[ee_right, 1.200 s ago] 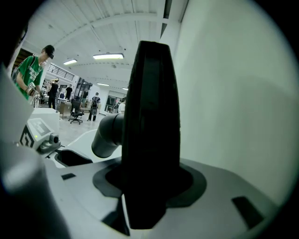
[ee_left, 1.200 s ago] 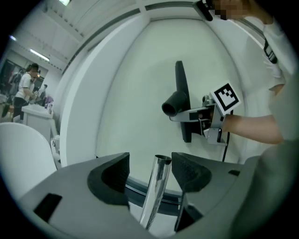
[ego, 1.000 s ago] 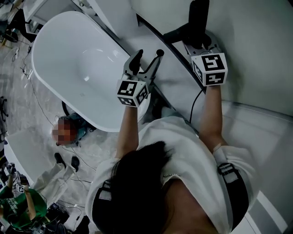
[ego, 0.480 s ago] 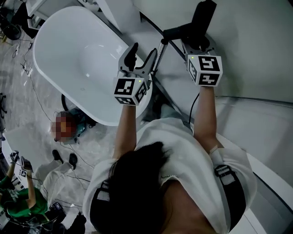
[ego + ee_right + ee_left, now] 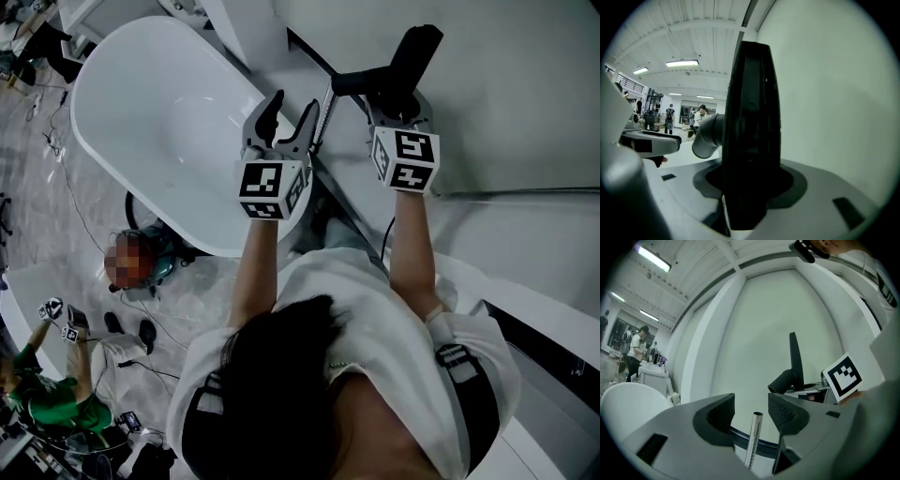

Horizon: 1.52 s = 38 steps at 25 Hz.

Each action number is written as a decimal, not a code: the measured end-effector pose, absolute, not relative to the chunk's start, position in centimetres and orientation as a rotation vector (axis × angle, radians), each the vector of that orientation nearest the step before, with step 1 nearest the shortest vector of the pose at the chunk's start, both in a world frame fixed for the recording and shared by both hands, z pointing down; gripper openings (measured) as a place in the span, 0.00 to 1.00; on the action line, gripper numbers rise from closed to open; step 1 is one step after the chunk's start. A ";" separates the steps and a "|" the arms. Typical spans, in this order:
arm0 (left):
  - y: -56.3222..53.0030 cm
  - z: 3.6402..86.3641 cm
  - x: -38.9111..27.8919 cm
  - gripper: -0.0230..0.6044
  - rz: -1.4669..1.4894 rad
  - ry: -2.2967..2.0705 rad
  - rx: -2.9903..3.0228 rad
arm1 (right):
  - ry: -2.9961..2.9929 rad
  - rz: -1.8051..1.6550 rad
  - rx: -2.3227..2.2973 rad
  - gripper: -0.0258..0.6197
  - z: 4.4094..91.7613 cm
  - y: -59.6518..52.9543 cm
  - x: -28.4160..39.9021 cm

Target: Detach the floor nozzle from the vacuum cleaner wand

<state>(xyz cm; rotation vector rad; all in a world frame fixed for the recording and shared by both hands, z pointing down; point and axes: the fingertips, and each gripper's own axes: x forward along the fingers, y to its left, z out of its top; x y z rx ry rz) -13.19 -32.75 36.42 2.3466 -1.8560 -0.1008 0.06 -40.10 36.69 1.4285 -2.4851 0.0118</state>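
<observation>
The black floor nozzle (image 5: pixel 410 58) stands upright in my right gripper (image 5: pixel 399 99), which is shut on it; its body (image 5: pixel 751 140) fills the space between the jaws of the right gripper (image 5: pixel 750 192). The nozzle's neck (image 5: pixel 352 82) points left. The silver wand (image 5: pixel 324 108) rises beside my left gripper (image 5: pixel 291 108). In the left gripper view the wand's bare open end (image 5: pixel 756 420) stands between the jaws of the left gripper (image 5: pixel 747 409), which are closing with a gap on each side. The nozzle (image 5: pixel 794 363) is behind it, apart from the tube.
A white bathtub (image 5: pixel 122 141) lies to the left below my hands. A pale wall panel (image 5: pixel 525 103) fills the right side. A dark cable (image 5: pixel 389 230) hangs by my right arm. People (image 5: pixel 42 398) stand on the floor far below at the left.
My right gripper has carried the nozzle leftwards, so its neck is now near the wand's top. The left gripper has risen along the wand and its jaws have narrowed a little.
</observation>
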 end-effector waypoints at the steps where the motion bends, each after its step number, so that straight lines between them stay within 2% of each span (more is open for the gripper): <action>1: -32.4 36.3 -13.2 0.39 -0.097 -1.865 2.349 | -2.484 0.021 1.436 0.38 36.9 -39.7 0.1; 10: -30.1 37.0 -12.9 0.27 -0.042 -1.887 2.323 | -2.475 0.078 1.450 0.38 38.7 -36.2 0.5; 13: -28.9 37.8 -12.3 0.16 -0.026 -1.889 2.314 | -2.484 0.085 1.433 0.38 39.5 -34.5 0.7; 21: -27.0 39.7 -11.7 0.05 0.063 -1.890 2.259 | -2.445 0.068 1.422 0.38 40.5 -31.3 0.3; 38: -22.8 39.9 -11.6 0.04 0.038 -1.922 2.174 | -2.413 0.056 1.465 0.38 40.8 -26.5 0.0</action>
